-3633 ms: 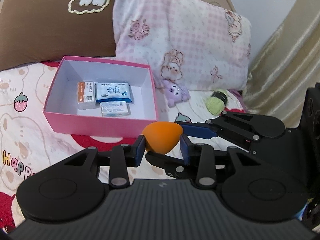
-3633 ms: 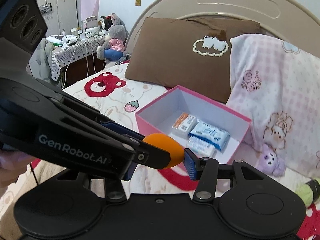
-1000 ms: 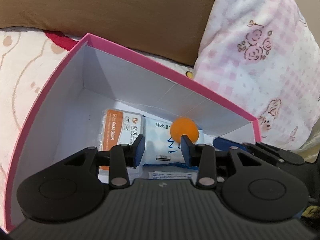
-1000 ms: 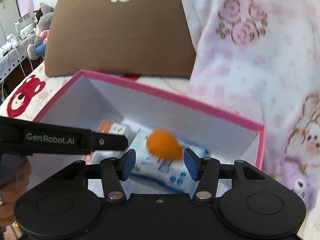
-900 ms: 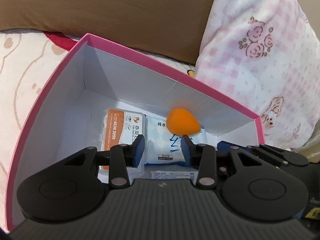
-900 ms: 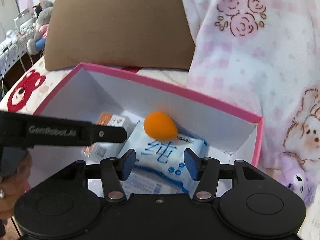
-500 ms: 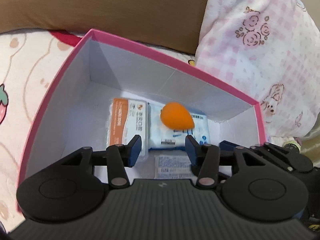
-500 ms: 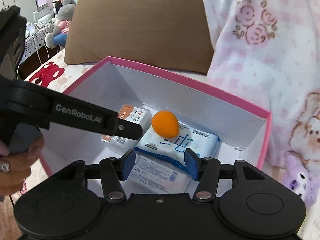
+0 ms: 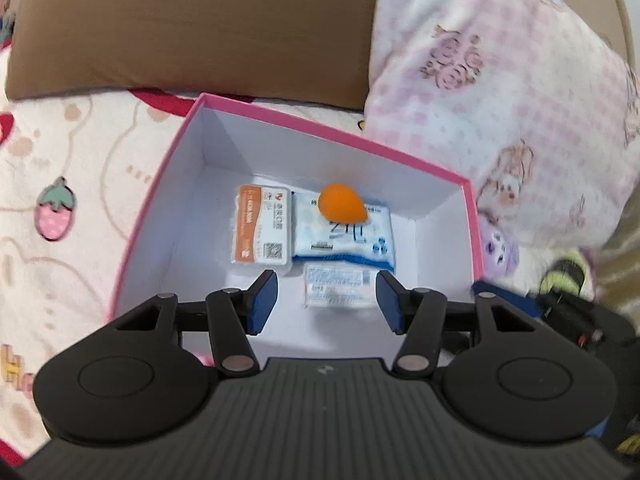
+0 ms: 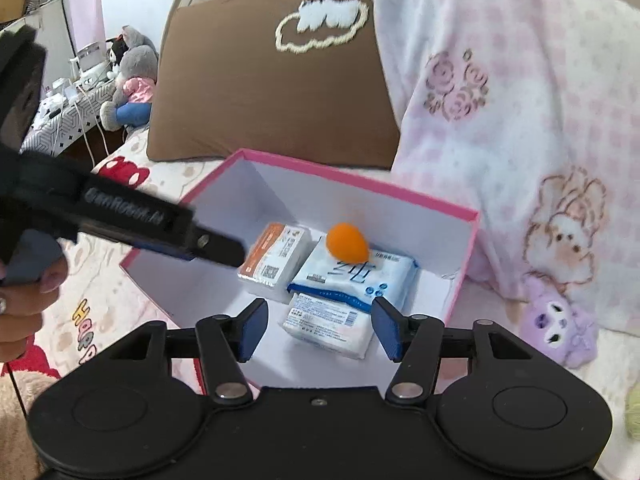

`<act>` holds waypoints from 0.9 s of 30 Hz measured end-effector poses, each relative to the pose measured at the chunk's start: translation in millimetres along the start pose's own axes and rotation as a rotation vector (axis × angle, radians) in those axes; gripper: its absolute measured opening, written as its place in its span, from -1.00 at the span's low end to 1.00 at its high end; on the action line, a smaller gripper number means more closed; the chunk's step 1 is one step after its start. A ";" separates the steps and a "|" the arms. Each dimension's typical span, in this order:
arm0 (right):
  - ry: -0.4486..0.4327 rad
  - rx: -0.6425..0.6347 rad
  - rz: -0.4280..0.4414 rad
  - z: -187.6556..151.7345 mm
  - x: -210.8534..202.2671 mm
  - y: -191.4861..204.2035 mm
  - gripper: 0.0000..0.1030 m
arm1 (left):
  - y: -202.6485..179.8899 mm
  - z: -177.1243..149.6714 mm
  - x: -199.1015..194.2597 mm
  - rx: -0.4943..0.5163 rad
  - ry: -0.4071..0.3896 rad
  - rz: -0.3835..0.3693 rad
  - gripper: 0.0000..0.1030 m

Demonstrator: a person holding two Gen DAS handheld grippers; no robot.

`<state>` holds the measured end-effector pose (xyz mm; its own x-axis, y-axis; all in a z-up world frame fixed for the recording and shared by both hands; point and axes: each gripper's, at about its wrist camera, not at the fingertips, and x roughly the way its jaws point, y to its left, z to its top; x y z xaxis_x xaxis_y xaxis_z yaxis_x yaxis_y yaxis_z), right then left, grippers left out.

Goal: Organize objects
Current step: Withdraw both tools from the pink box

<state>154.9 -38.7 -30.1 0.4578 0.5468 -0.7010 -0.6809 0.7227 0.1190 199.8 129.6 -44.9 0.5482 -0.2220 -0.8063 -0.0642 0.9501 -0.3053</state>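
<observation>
A pink box (image 9: 160,208) (image 10: 466,264) with a white inside sits on the bed. In it an orange egg-shaped sponge (image 9: 341,204) (image 10: 346,242) rests on a blue-and-white tissue pack (image 9: 348,240) (image 10: 356,276). Beside that lie an orange-and-white pack (image 9: 260,236) (image 10: 274,256) and a small white pack (image 9: 338,284) (image 10: 328,320). My left gripper (image 9: 326,300) is open and empty above the box's near side. My right gripper (image 10: 320,326) is open and empty over the box's near edge. The left gripper's arm (image 10: 120,208) crosses the right wrist view.
A brown pillow (image 9: 180,28) (image 10: 260,92) and a pink checked pillow (image 9: 500,88) (image 10: 520,100) lean behind the box. A purple plush toy (image 9: 498,248) (image 10: 556,332) and a green-and-black object (image 9: 564,276) lie to the right. A side table with stuffed toys (image 10: 124,80) stands far left.
The sponge left both grippers and now lies on the blue-and-white pack in the box. Both grippers have pulled back and up from the box, jaws open.
</observation>
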 end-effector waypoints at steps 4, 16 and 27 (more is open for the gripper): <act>-0.023 0.036 0.045 3.2 -26.4 5.0 0.23 | -6.5 -1.5 -30.6 0.057 -0.009 0.061 0.07; -0.047 0.001 0.013 6.3 -109.0 34.5 0.70 | -9.3 -20.3 -103.5 0.007 0.036 -0.065 0.16; -0.011 -0.027 0.019 -21.0 -164.3 47.5 0.80 | -30.9 -58.1 -141.9 0.053 0.048 -0.024 0.68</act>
<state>35.3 -103.1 76.1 0.4507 0.5648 -0.6913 -0.7046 0.7005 0.1130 75.6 119.0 49.5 0.5081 -0.2538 -0.8230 -0.0071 0.9543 -0.2987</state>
